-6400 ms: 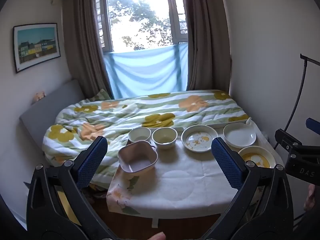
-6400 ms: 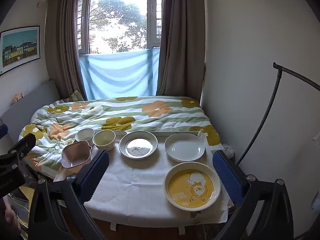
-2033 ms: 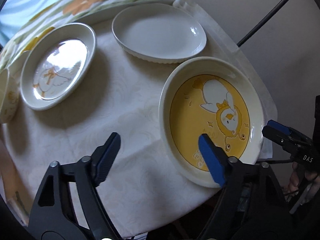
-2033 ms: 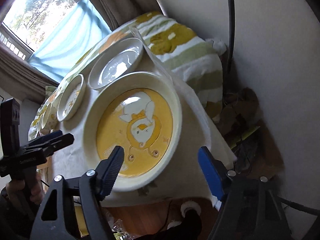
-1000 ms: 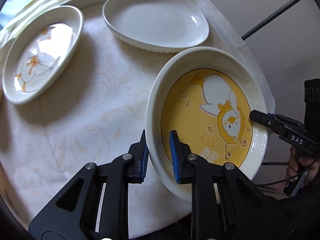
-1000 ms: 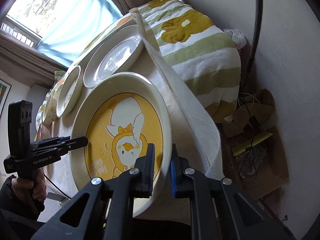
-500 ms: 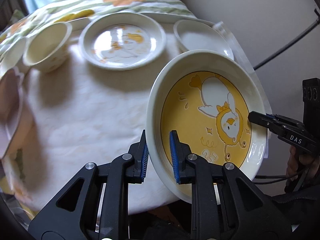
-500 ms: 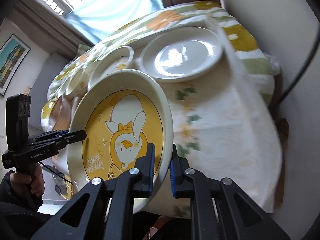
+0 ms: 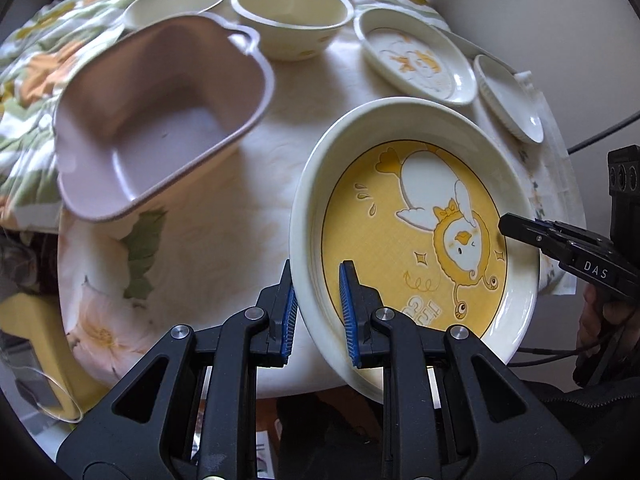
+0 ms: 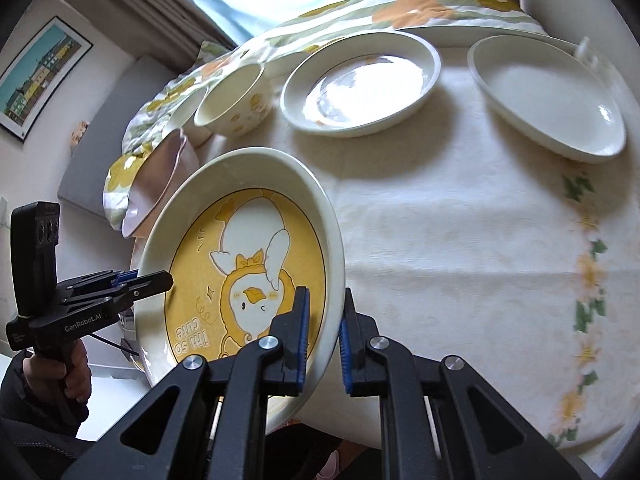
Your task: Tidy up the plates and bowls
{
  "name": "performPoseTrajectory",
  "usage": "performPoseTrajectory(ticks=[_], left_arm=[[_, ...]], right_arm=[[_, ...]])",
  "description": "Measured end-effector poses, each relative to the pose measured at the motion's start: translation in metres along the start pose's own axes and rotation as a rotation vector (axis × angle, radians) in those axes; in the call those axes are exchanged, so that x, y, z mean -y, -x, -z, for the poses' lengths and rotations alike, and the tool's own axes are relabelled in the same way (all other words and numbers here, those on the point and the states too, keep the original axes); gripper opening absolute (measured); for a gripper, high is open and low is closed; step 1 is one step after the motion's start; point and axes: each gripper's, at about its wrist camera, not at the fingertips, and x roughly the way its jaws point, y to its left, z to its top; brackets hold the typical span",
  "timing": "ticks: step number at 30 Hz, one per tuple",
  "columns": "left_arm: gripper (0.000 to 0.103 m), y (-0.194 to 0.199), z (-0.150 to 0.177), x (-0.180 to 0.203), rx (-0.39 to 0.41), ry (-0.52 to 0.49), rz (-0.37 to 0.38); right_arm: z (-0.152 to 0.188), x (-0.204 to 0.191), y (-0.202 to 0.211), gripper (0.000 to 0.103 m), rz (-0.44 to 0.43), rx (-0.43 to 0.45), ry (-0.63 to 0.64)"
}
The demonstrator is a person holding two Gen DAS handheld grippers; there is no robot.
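Note:
A large cream plate with a yellow duck picture is held off the tablecloth between both grippers. My left gripper is shut on its left rim, and my right gripper is shut on the opposite rim. Each gripper also shows in the other's view: the right gripper at the plate's right edge, the left gripper at the duck plate's left edge. A pink square bowl sits just left of the plate.
At the back of the white-clothed table stand a white bowl, a cream bowl, a smaller duck plate and a plain white plate. A floral blanket lies behind. A hand grips the left handle.
Both grippers have carried the duck plate leftward across the table, still shut on its rims. The pink bowl has come into the left wrist view; the white plate has slid to the right.

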Motion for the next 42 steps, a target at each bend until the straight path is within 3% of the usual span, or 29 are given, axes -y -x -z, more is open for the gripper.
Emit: performPoseTrajectory(ticks=[10, 22, 26, 27, 29, 31, 42], left_arm=[[0.017, -0.017, 0.001, -0.041, -0.006, 0.007, 0.004], [0.018, -0.016, 0.003, -0.044, 0.025, -0.009, 0.038], [0.019, -0.016, 0.002, -0.041, 0.027, -0.024, 0.007], [0.021, -0.017, 0.002, -0.039, 0.027, -0.029, 0.003], [0.036, -0.018, 0.002, -0.037, 0.024, -0.039, -0.01], [0.077, -0.017, 0.003, -0.035, 0.044, -0.046, -0.023], [0.079, -0.009, 0.006, -0.028, 0.073, -0.045, -0.062]], right_arm=[[-0.008, -0.025, -0.042, 0.012, 0.023, -0.014, 0.016], [-0.006, -0.026, -0.049, 0.012, 0.059, -0.024, 0.017], [-0.006, -0.026, -0.05, 0.012, 0.054, -0.027, 0.003], [-0.006, -0.025, -0.05, 0.012, 0.049, -0.025, -0.004], [-0.005, -0.024, -0.049, 0.012, 0.044, -0.021, -0.018], [-0.004, -0.023, -0.049, 0.012, 0.045, -0.019, -0.032], [-0.002, -0.024, -0.045, 0.013, 0.063, -0.02, -0.05]])
